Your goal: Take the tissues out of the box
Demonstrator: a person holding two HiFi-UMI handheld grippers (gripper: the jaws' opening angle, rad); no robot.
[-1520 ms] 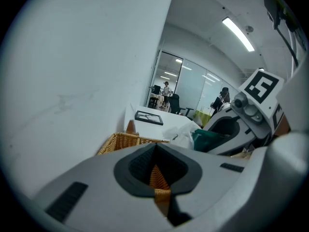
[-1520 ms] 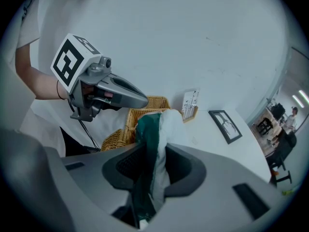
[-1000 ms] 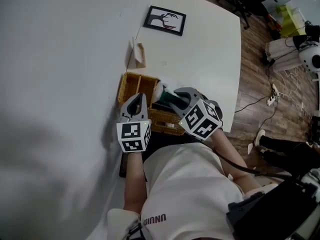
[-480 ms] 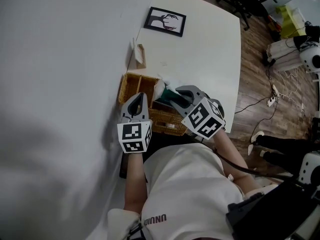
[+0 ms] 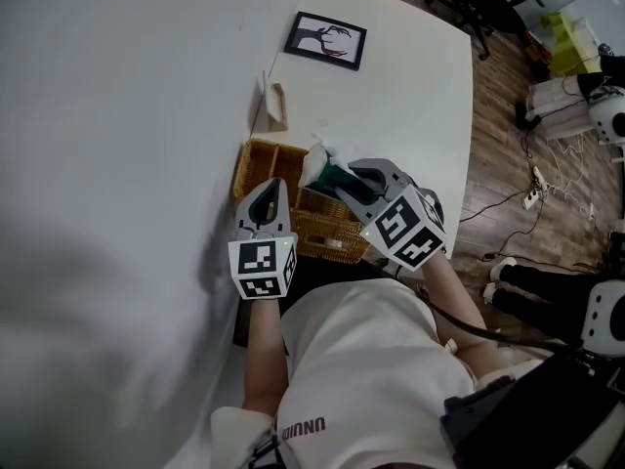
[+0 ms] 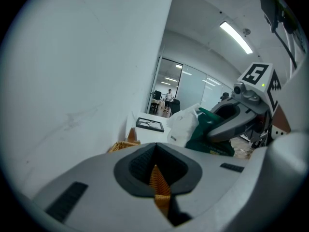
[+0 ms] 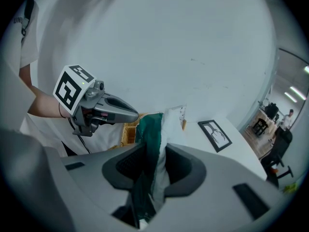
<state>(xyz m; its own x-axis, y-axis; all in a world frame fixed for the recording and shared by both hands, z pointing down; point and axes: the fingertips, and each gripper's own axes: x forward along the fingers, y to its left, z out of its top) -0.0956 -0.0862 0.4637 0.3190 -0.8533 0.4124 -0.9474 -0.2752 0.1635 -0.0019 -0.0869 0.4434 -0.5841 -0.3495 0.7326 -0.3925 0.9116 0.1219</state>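
Green tissue pack (image 7: 150, 129) tight between fingers (image 7: 186, 166) of down-tilted right gripper (image 7: 153, 153); left gripper (image 6: 155, 156) tight on basket (image 5: 256, 162) rim.

My left gripper (image 5: 268, 188) and right gripper (image 5: 342, 178) are smooth grey shells with dark ribbed pads (image 6: 139, 164) inside the jaws. Each carries a white cube (image 5: 262, 268) printed with black square markers. The person wears a white short-sleeved shirt (image 5: 371, 379) with dark lettering (image 5: 301, 426). A black cable (image 5: 479, 330) trails from the right wrist.
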